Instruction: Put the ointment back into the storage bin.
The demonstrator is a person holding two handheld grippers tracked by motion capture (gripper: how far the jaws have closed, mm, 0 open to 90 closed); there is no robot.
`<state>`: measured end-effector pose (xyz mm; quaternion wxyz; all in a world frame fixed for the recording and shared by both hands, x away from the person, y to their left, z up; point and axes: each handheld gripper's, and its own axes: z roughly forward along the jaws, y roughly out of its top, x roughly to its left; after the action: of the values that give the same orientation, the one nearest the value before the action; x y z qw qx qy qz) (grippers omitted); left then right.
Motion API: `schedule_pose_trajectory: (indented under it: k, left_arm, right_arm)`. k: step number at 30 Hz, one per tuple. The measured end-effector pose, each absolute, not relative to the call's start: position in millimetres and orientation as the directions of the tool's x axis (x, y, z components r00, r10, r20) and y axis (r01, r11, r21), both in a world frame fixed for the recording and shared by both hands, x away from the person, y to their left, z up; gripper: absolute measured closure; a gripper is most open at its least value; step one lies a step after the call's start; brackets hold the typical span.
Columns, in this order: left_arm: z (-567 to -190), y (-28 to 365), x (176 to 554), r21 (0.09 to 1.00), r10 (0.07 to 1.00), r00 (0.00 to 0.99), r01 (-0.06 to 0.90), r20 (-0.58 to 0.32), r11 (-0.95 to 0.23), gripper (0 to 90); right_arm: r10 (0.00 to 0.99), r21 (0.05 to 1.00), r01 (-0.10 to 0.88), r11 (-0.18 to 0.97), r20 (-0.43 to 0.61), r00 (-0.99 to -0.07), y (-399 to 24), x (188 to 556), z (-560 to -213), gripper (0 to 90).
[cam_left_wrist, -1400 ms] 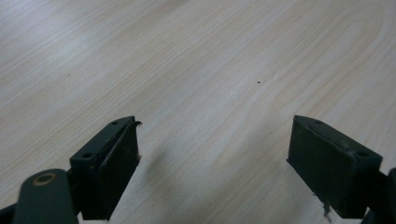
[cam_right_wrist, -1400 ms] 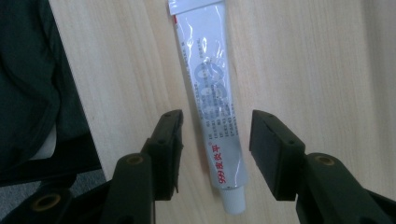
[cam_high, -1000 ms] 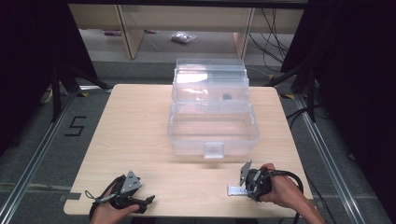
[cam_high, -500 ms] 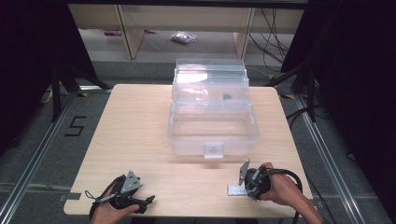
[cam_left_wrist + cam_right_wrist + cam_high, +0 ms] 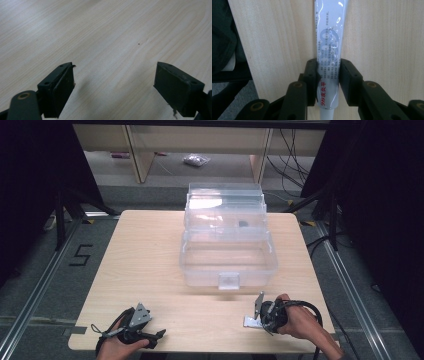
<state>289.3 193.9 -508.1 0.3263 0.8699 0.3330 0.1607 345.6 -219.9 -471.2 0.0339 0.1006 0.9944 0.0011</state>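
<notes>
A silver-white tube (image 5: 329, 45) with printed text lies on the wooden table near its front edge. My right gripper (image 5: 328, 68) is shut on it, both pads pressing the tube's sides; its jaws have just been closing around it. In the high view the right gripper (image 5: 257, 320) is at the front right, with the tube (image 5: 248, 322) poking out to its left. My left gripper (image 5: 157, 335) rests at the front left. Its jaws (image 5: 113, 80) stand wide open over bare wood with nothing between them.
A clear plastic box (image 5: 227, 255) with its lid raised stands in the middle of the table (image 5: 145, 260), behind both grippers. Beyond the table's far edge are shelf legs, cables and a small bag on the floor.
</notes>
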Motion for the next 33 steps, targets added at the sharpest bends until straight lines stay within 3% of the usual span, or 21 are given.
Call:
schedule_pose_trajectory:
  k: [7, 10, 18, 22, 24, 26, 27, 29, 33]
  left_arm:
    - [-508.1, 193.9, 289.3, 0.673, 0.682, 0.729, 0.474, 0.063, -0.568, 15.9]
    - [-508.0, 193.9, 289.3, 0.674, 0.683, 0.728, 0.473, 0.065, -0.568, 15.9]
    - [-508.4, 194.1, 289.6, 0.678, 0.682, 0.728, 0.471, 0.062, -0.564, 15.9]
    - [-508.2, 194.0, 289.3, 0.675, 0.684, 0.727, 0.474, 0.062, -0.565, 15.9]
    - [-508.2, 194.0, 289.3, 0.676, 0.683, 0.727, 0.472, 0.064, -0.566, 15.9]
    - [-508.2, 194.0, 289.3, 0.676, 0.684, 0.726, 0.473, 0.064, -0.565, 15.9]
    - [-508.2, 194.1, 289.3, 0.676, 0.683, 0.728, 0.472, 0.064, -0.566, 15.9]
    - [-508.2, 194.0, 289.2, 0.677, 0.684, 0.726, 0.473, 0.064, -0.565, 15.9]
    - [-508.2, 194.1, 289.3, 0.676, 0.684, 0.727, 0.473, 0.063, -0.565, 15.9]
  right_arm:
    - [0.148, -0.001, 0.149, 0.989, -0.073, -0.986, -219.3, 350.2, -473.6, 69.6]
    - [0.198, -0.015, 0.199, 0.980, -0.056, -0.979, -217.5, 347.3, -472.6, 69.7]
    - [0.151, -0.028, 0.153, 0.988, -0.060, -0.987, -215.4, 351.0, -473.7, 70.4]
    - [0.210, -0.036, 0.213, 0.976, -0.060, -0.976, -215.2, 349.2, -470.4, 70.8]
    - [0.177, -0.010, 0.178, 0.984, -0.074, -0.981, -215.7, 351.2, -469.0, 70.8]
    - [0.218, -0.013, 0.220, 0.975, -0.084, -0.972, -216.0, 348.2, -465.6, 70.9]
    - [0.166, 0.004, 0.167, 0.986, -0.097, -0.981, -217.8, 352.4, -464.1, 70.9]
    - [0.228, -0.009, 0.229, 0.973, -0.066, -0.971, -217.7, 350.3, -459.7, 70.8]
    - [0.191, 0.019, 0.190, 0.982, -0.098, -0.977, -220.7, 352.5, -456.3, 70.8]
